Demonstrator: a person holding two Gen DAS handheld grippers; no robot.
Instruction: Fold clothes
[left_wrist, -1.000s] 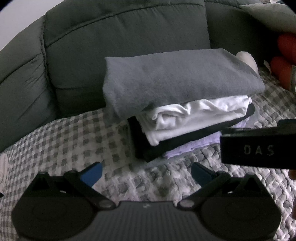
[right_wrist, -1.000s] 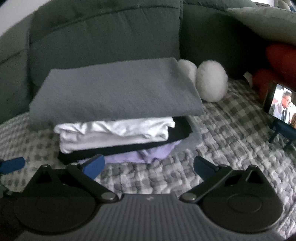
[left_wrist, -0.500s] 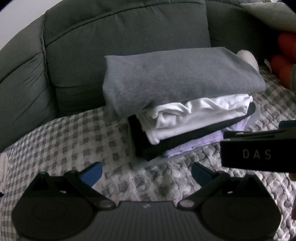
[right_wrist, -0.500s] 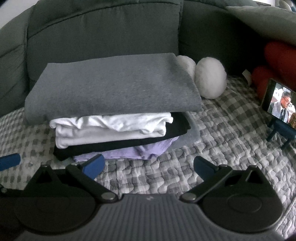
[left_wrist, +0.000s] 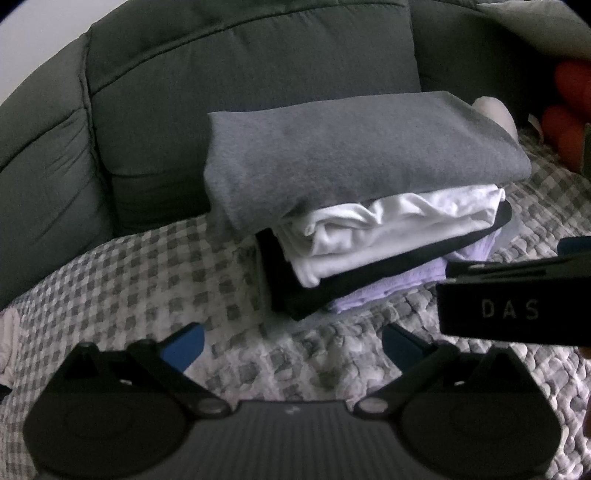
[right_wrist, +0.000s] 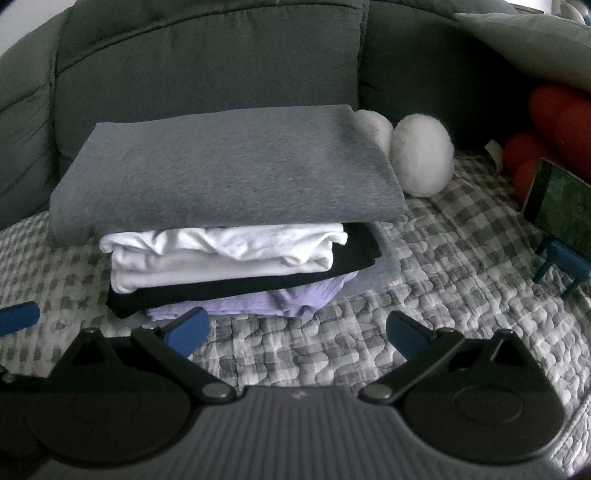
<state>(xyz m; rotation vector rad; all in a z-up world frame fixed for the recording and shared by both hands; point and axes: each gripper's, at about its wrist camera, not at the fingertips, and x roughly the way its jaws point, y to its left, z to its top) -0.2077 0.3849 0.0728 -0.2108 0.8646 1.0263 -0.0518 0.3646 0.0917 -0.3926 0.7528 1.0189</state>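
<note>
A stack of folded clothes rests on the checked quilt (right_wrist: 424, 280) against the sofa back. A grey garment (left_wrist: 351, 158) (right_wrist: 229, 173) lies on top, over a white one (left_wrist: 388, 232) (right_wrist: 229, 251), a black one (left_wrist: 369, 277) (right_wrist: 240, 288) and a lilac one (left_wrist: 391, 284) (right_wrist: 280, 302). My left gripper (left_wrist: 291, 343) is open, low over the quilt in front of the stack's left corner. My right gripper (right_wrist: 295, 328) is open too, just short of the stack's front edge. Its black body (left_wrist: 517, 295) shows at the right of the left wrist view. Nothing is between either pair of fingers.
Dark grey sofa cushions (right_wrist: 207, 62) rise behind the stack. Two white fluffy balls (right_wrist: 421, 155) sit to its right. Red plush shapes (right_wrist: 554, 125) and a phone (right_wrist: 557, 206) on a blue stand occupy the far right. A pale cushion (right_wrist: 535, 44) leans at the upper right.
Both grippers have drawn back slightly and risen, so the stack sits a little farther off. The stack itself has not moved. The phone screen shows a different picture.
</note>
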